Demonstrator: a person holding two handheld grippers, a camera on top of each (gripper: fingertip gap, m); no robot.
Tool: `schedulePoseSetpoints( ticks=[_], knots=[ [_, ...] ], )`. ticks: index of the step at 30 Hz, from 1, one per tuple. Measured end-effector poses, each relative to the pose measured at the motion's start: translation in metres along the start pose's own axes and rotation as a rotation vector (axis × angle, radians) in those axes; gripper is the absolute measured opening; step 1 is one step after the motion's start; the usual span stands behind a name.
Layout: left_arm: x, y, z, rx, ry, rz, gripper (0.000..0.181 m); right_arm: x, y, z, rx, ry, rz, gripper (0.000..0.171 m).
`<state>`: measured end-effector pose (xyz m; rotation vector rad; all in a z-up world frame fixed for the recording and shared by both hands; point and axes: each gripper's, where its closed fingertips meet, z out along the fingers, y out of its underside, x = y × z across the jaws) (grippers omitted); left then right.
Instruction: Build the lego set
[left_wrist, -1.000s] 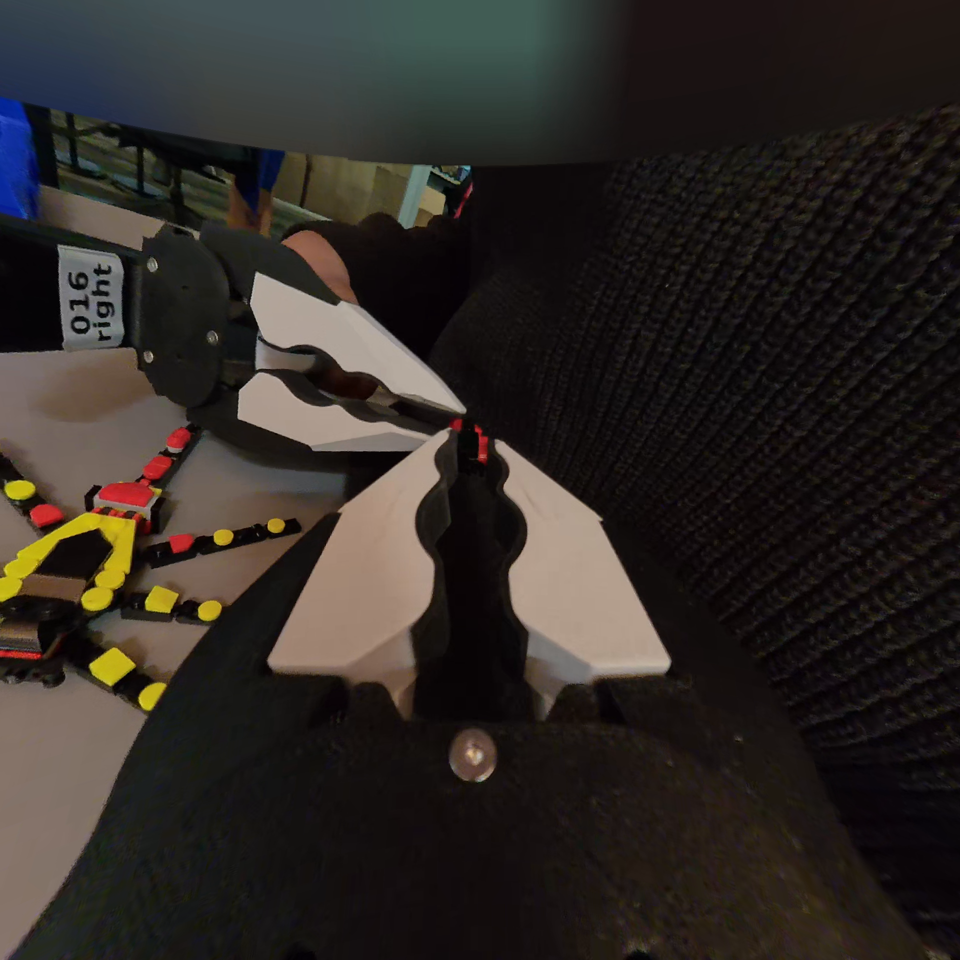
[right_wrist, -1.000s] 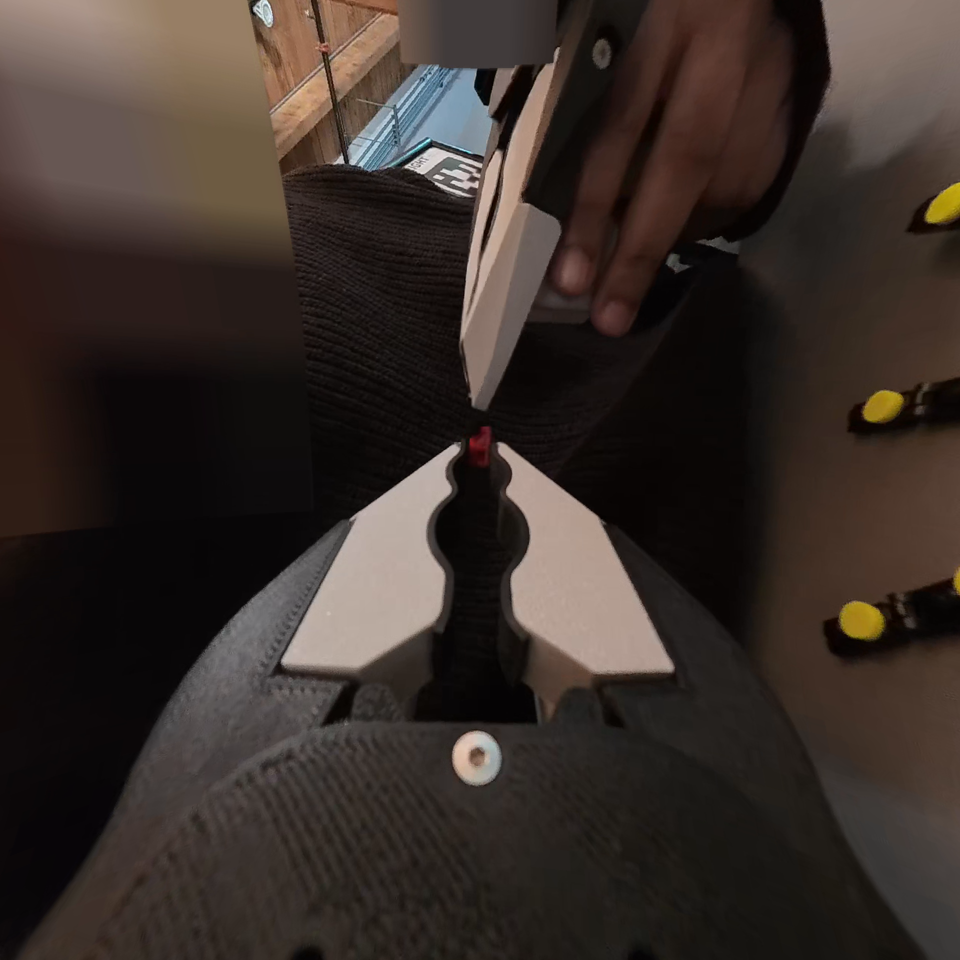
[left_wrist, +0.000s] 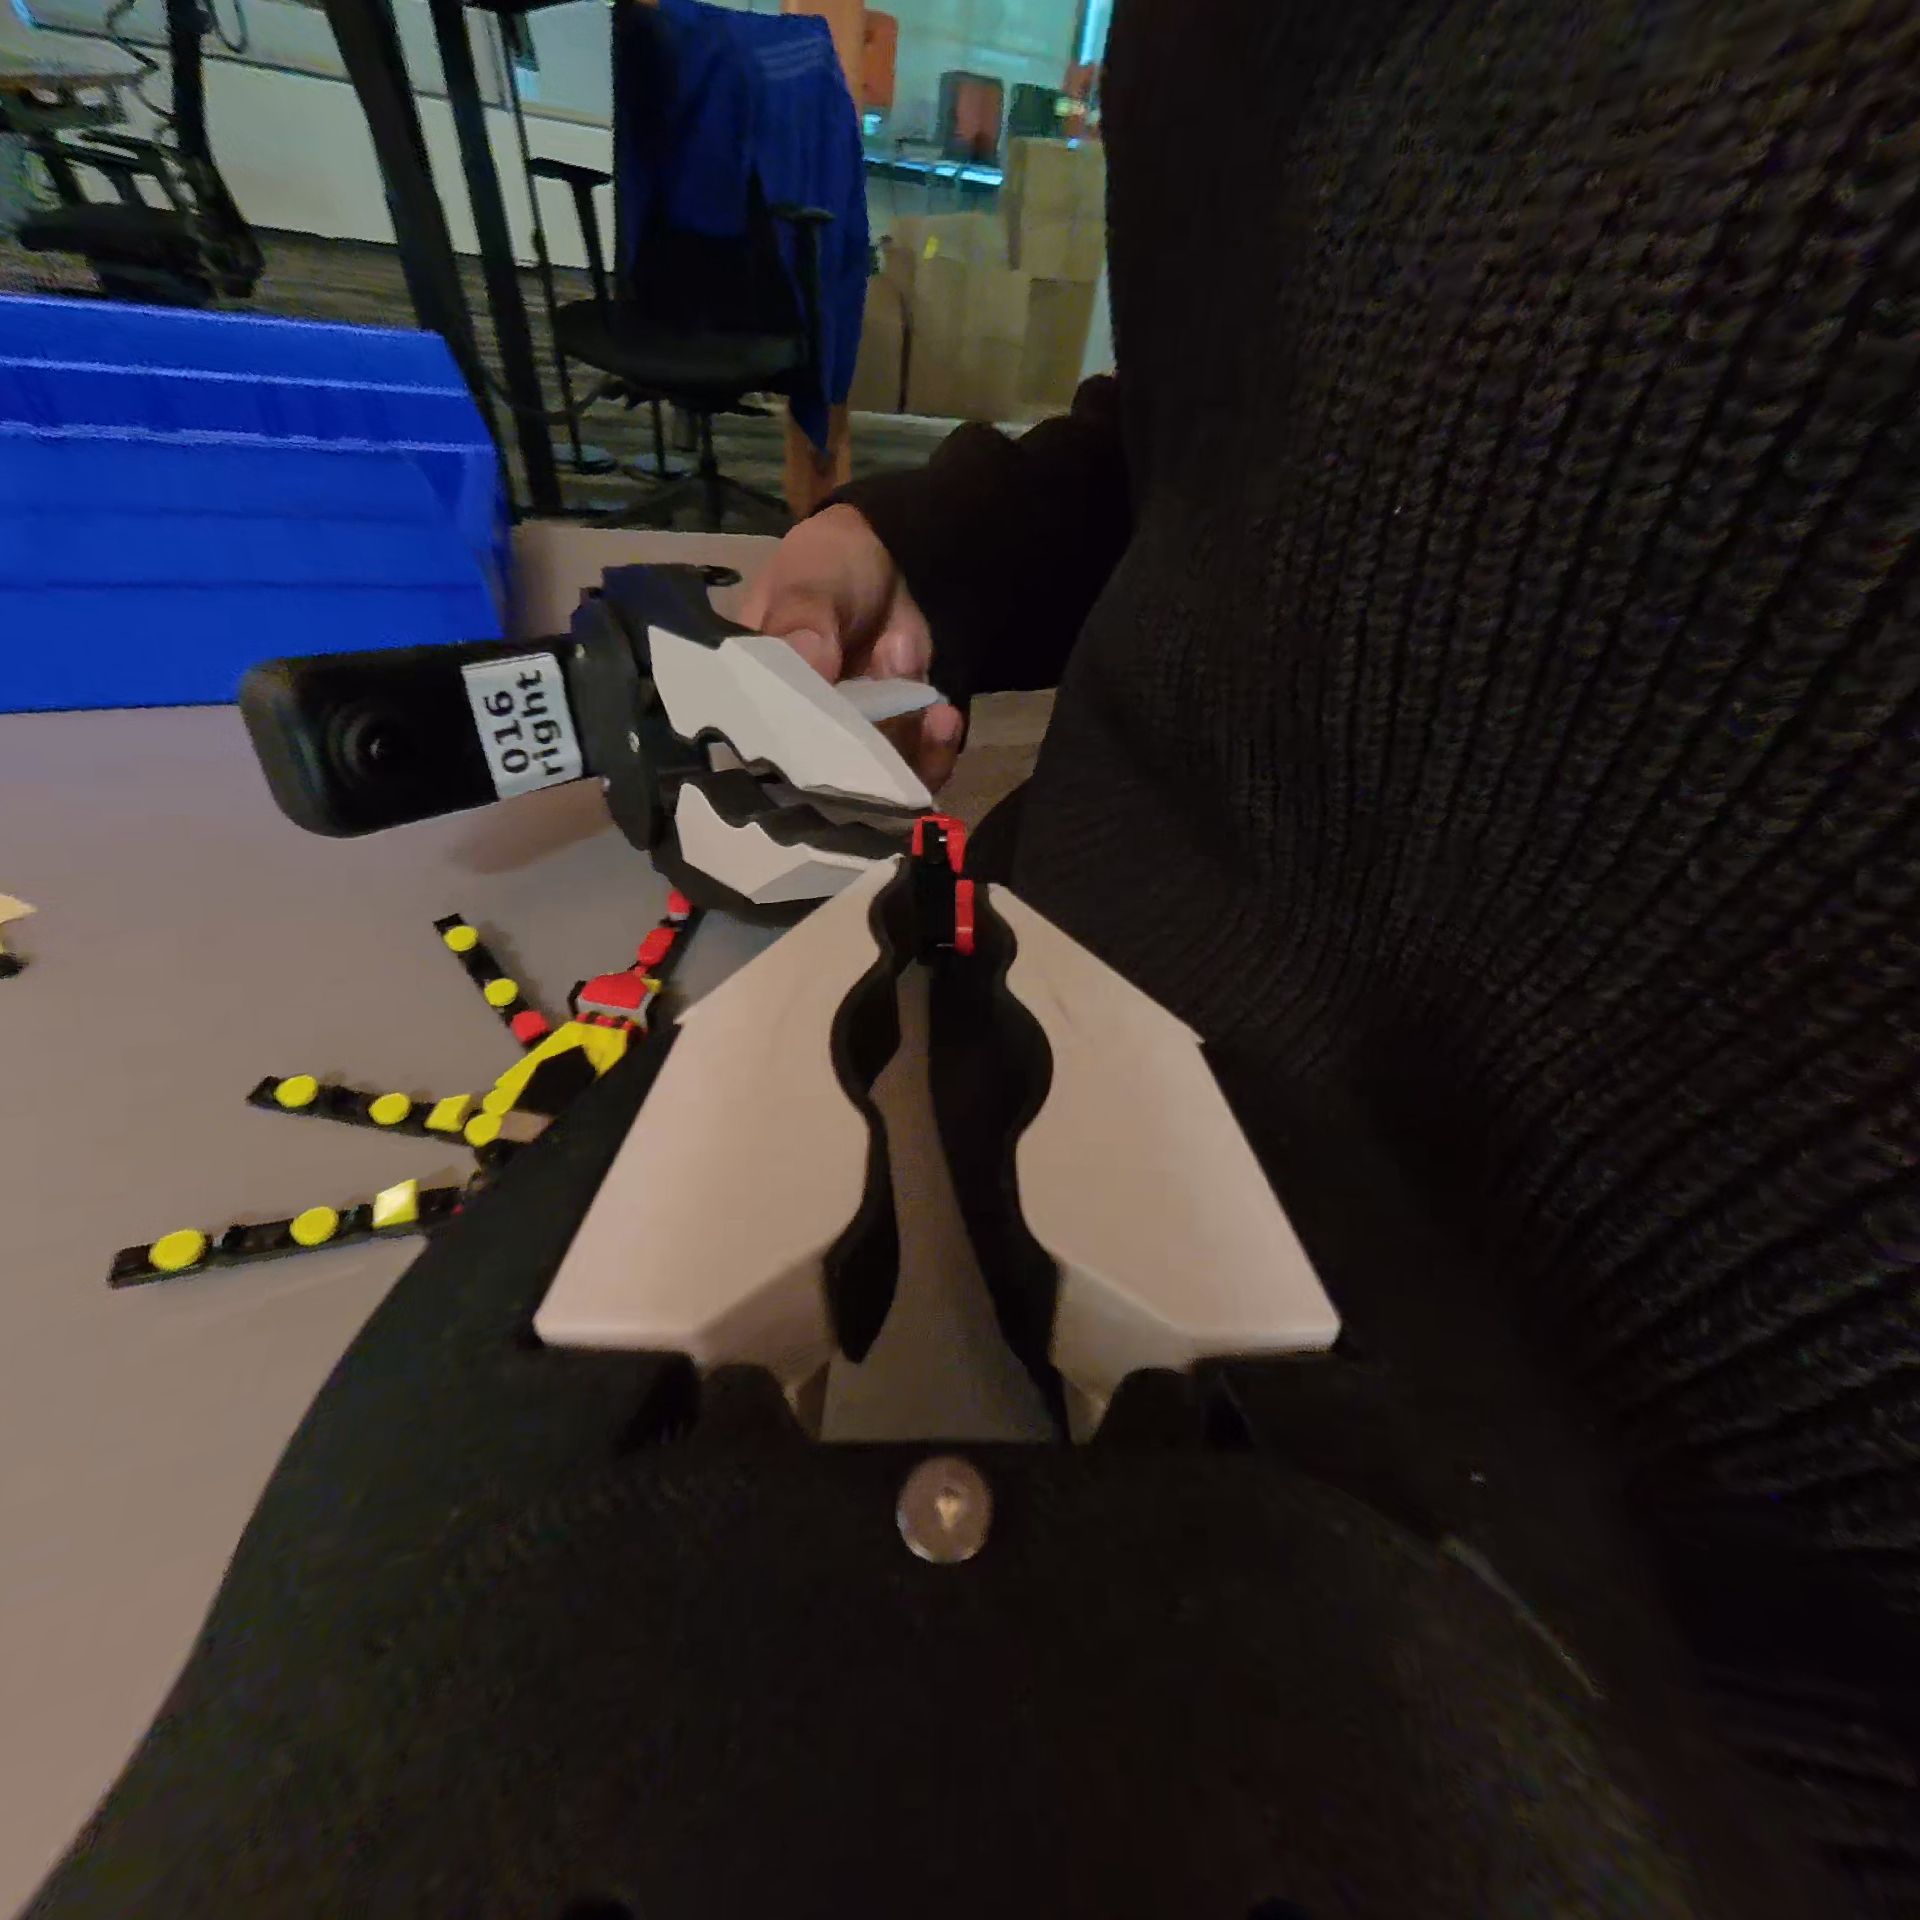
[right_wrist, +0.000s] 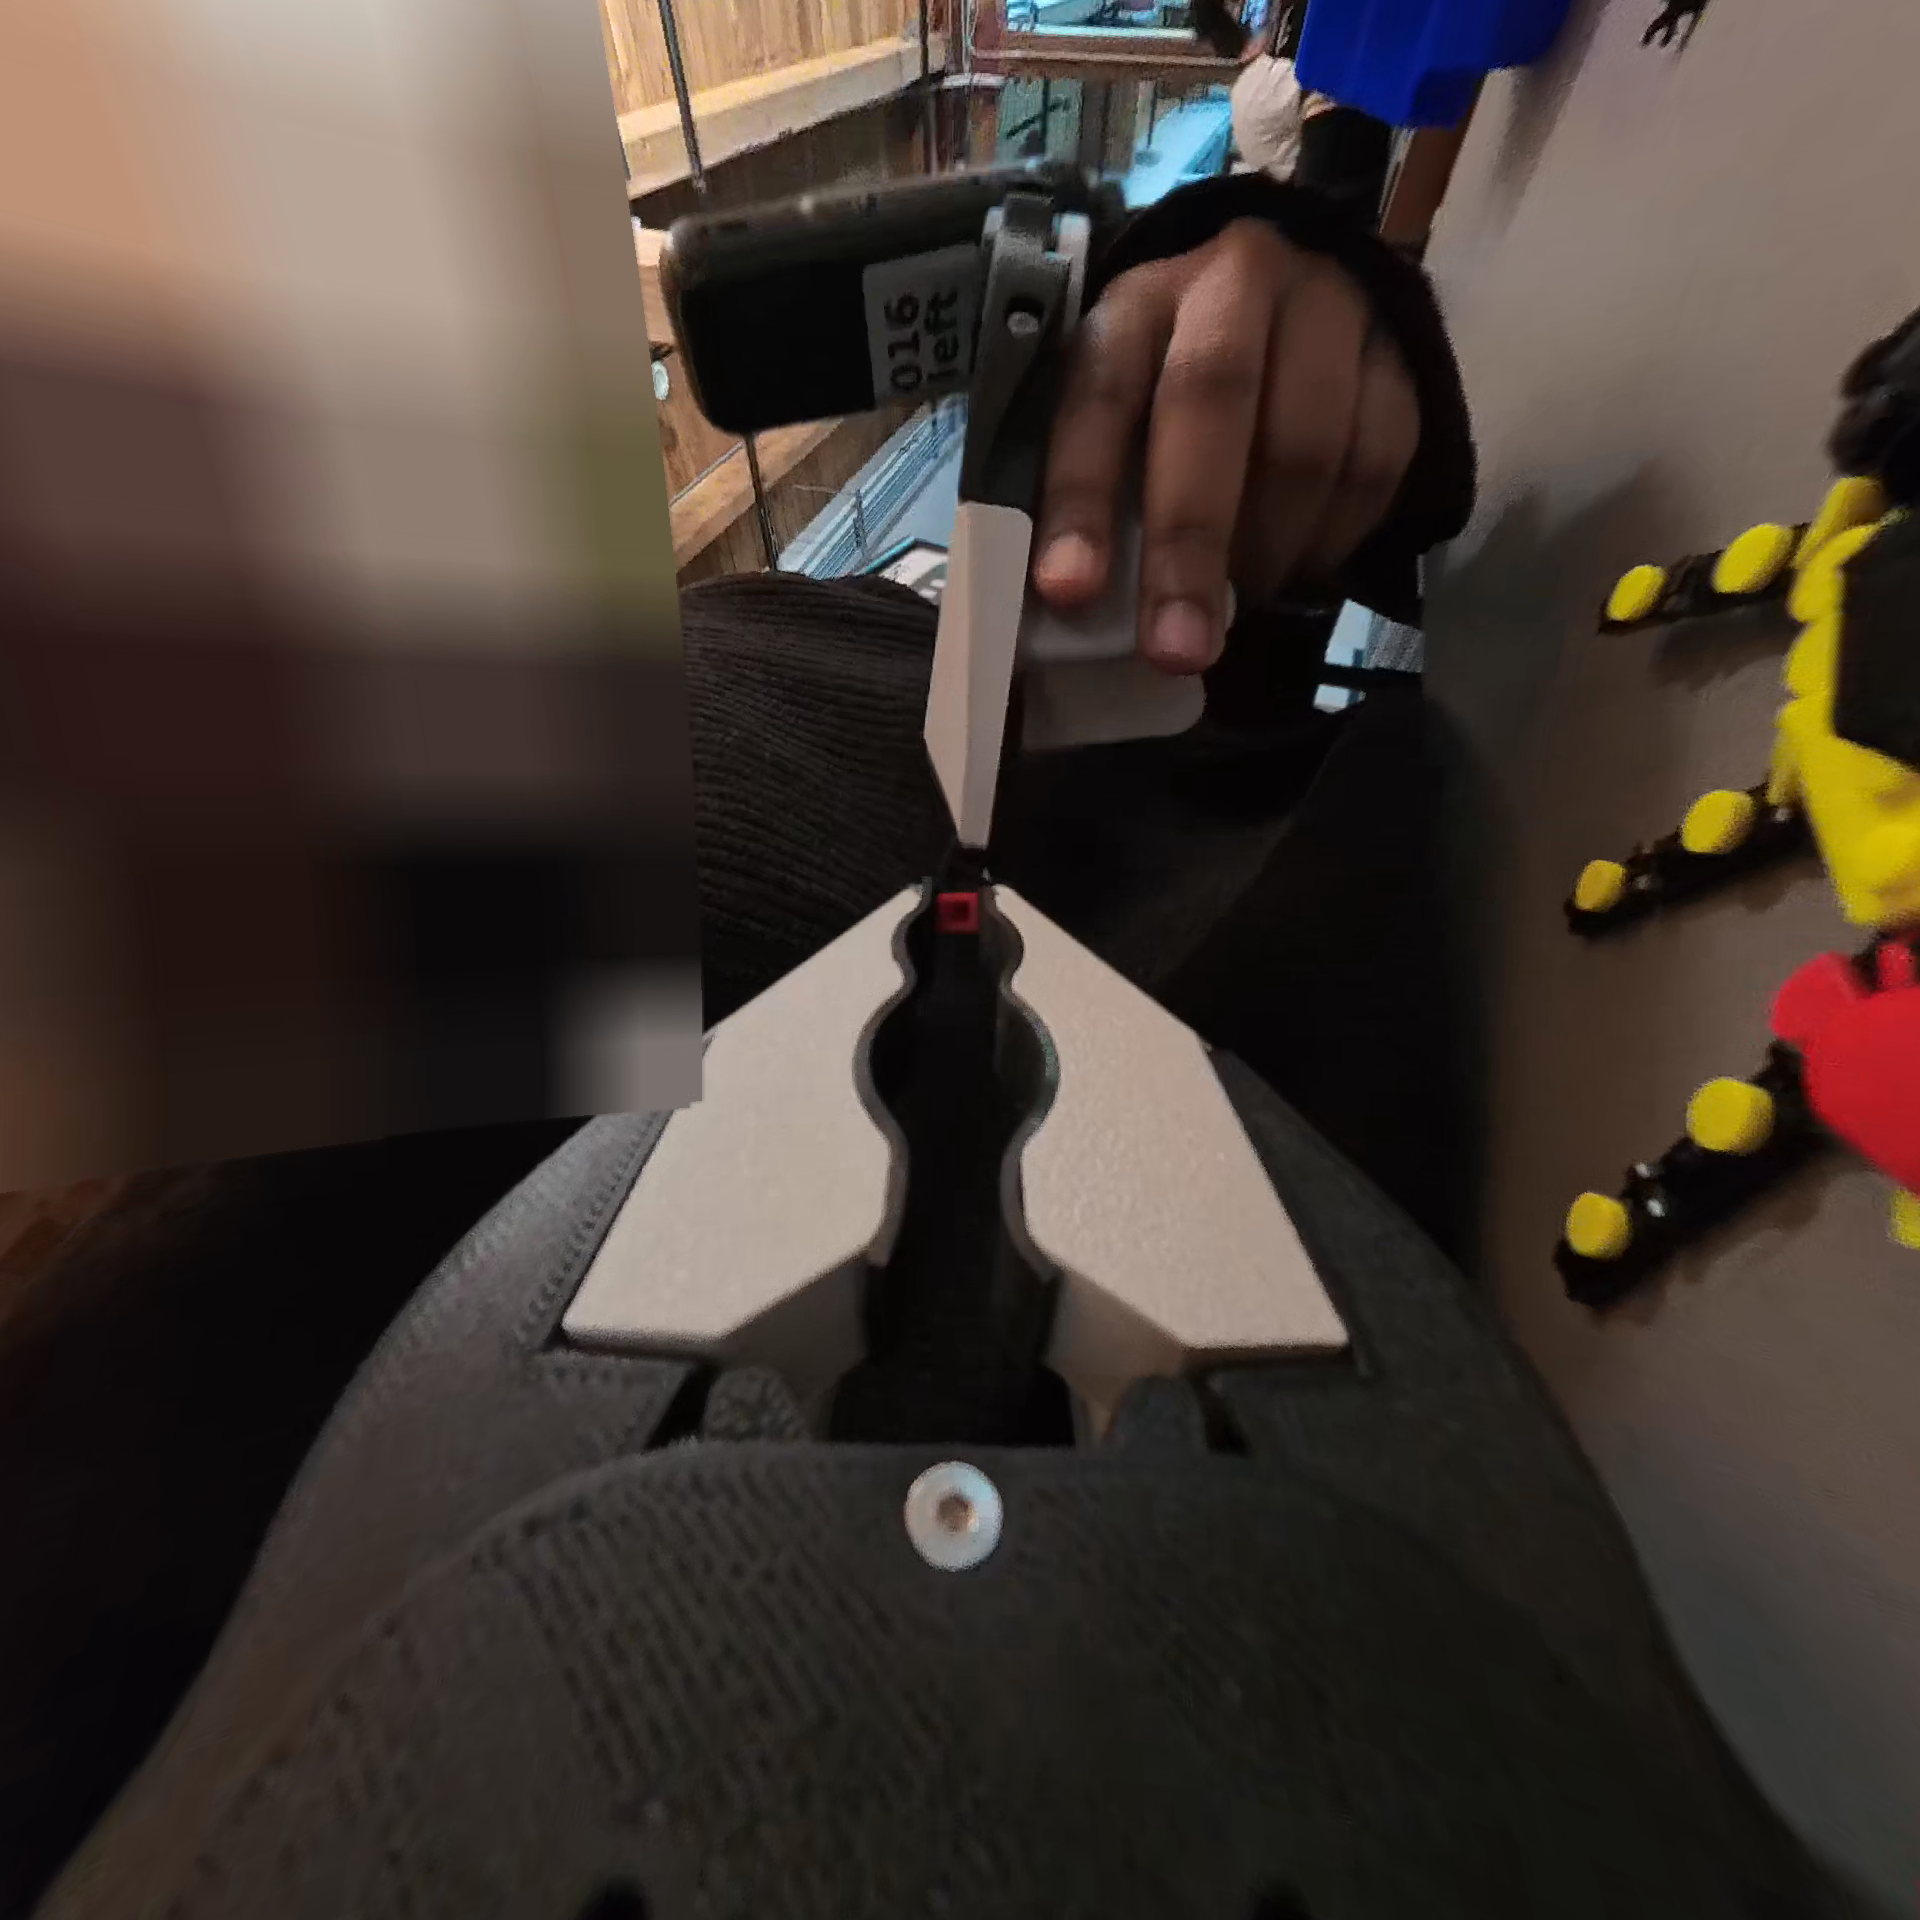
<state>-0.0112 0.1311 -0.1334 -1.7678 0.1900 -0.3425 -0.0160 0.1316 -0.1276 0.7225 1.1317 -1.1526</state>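
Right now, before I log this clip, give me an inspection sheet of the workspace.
Surface: grey table, bare around the model.
Job's things: black, yellow and red lego model lying flat with studded legs spread; a small red and black piece held above the table edge.
Clutter: a pale scrap at the far left edge, kind unclear.
Grippers: left gripper shut on the small piece; right gripper shut on a red part of it; tips meet.
Cables: nothing seen.
Surroundings: blue bin, office chair with blue cloth over it, cardboard boxes, person's black knit sweater.
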Motion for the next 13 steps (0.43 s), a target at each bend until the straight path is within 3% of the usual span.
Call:
schedulePoseSetpoints(
  ticks=[7, 13],
  knots=[
    [-0.008, 0.018, 0.004, -0.099, -0.062, 0.019, 0.013, 0.013, -0.016, -0.01, 0.09, 0.066, 0.01, 0.005],
    [-0.018, 0.017, 0.003, -0.085, -0.105, -0.042, 0.01, 0.016, -0.024, -0.014, 0.143, 0.076, 0.01, 0.005]
  ],
)
